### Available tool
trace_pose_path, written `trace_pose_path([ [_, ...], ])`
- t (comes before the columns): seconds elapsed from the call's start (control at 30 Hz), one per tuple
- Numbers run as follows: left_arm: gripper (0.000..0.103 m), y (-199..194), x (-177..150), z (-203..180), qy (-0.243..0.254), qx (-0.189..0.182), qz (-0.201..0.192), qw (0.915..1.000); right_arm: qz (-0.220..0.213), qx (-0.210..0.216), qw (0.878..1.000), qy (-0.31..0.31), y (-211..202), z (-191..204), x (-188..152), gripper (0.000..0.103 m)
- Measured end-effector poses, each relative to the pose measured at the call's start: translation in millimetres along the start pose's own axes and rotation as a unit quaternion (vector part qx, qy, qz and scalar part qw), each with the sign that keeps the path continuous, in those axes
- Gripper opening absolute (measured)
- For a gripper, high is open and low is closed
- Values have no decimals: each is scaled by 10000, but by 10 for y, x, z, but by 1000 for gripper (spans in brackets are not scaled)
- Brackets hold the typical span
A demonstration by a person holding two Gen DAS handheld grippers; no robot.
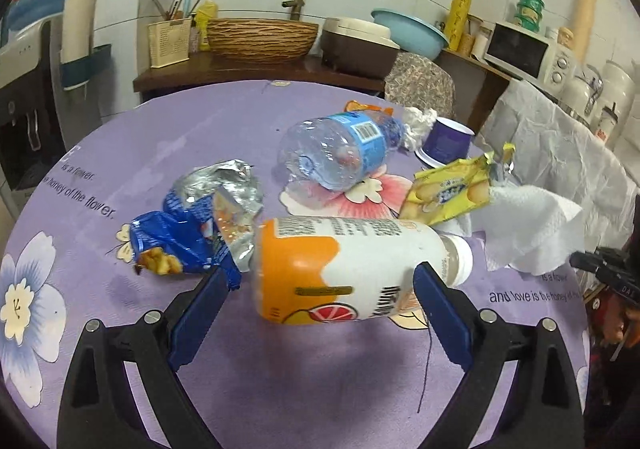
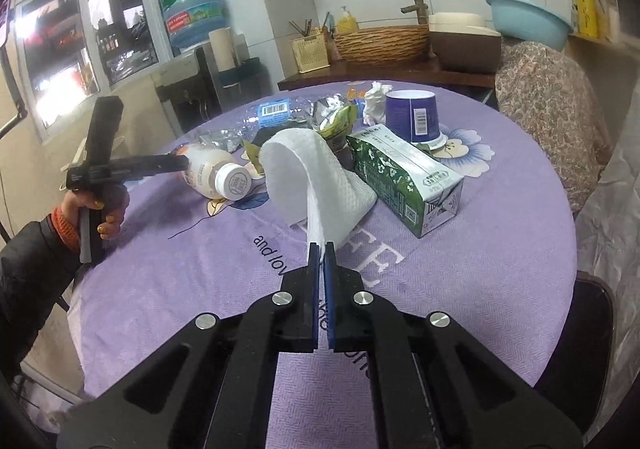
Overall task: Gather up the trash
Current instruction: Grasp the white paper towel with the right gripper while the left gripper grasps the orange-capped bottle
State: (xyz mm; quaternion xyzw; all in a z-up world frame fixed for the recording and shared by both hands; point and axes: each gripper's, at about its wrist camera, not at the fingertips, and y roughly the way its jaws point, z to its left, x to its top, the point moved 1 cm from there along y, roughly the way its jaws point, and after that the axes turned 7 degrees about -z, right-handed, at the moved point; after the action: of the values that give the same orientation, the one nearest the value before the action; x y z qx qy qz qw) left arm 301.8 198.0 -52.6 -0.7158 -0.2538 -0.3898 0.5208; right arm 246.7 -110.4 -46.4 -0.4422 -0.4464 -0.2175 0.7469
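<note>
An orange-and-white drink bottle (image 1: 352, 265) lies on its side on the purple tablecloth (image 1: 280, 369). My left gripper (image 1: 322, 279) is open, one blue finger on each side of the bottle, the right one overlapping its neck end. My right gripper (image 2: 322, 249) is shut on the edge of a white paper towel (image 2: 316, 177), which arches up off the table; the same paper towel (image 1: 532, 233) shows at the right of the left wrist view. In the right wrist view a hand holds the left gripper (image 2: 178, 163) at the orange-and-white bottle (image 2: 212, 173).
More litter lies on the table: a clear water bottle (image 1: 340, 153), a blue snack bag (image 1: 200, 225), a yellow wrapper (image 1: 448, 193), a purple cup (image 2: 414, 119), a green carton (image 2: 404, 177) and a crumpled tissue (image 2: 374, 97). A floral-covered chair (image 2: 552, 109) stands at the far right edge.
</note>
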Motion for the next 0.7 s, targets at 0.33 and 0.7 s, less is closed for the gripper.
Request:
trace_pose_path([
  [0.33,93,-221,-172,-395,-112,-525,-53,9985,-377,-285,9987,180,-63,-139,75,54],
  [0.7,93,-531,-323,-894,942,200,-410,9945,-346,-208,9990,202,25,-148,132,55],
])
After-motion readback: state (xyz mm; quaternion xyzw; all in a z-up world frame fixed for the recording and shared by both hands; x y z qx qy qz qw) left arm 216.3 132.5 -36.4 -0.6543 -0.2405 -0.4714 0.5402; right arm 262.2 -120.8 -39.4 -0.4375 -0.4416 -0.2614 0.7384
